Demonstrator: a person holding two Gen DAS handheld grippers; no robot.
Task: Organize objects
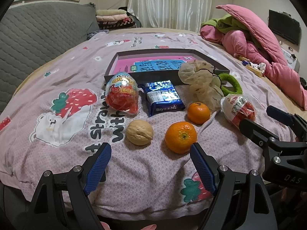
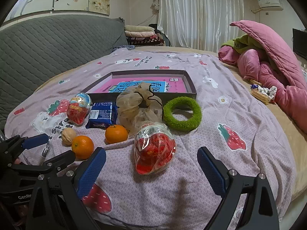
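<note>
On the pink bedspread lie a walnut (image 1: 139,132), two oranges (image 1: 180,137) (image 1: 198,113), a blue snack pack (image 1: 163,96), two red egg-shaped snack packs (image 1: 122,95) (image 2: 154,150), a beige mesh scrunchie (image 2: 138,105) and a green fuzzy ring (image 2: 182,114). A shallow dark box (image 2: 190,80) with a pink book in it lies behind them. My left gripper (image 1: 151,153) is open and empty, just short of the walnut and the near orange. My right gripper (image 2: 151,158) is open and empty, its fingers on either side of the near red pack without touching it.
A grey quilted headboard (image 2: 48,44) stands at the left. A heap of pink and green bedding (image 2: 268,61) lies at the right, with small wrapped items (image 2: 261,93) beside it. Folded blankets (image 2: 144,34) and a white curtain are at the back.
</note>
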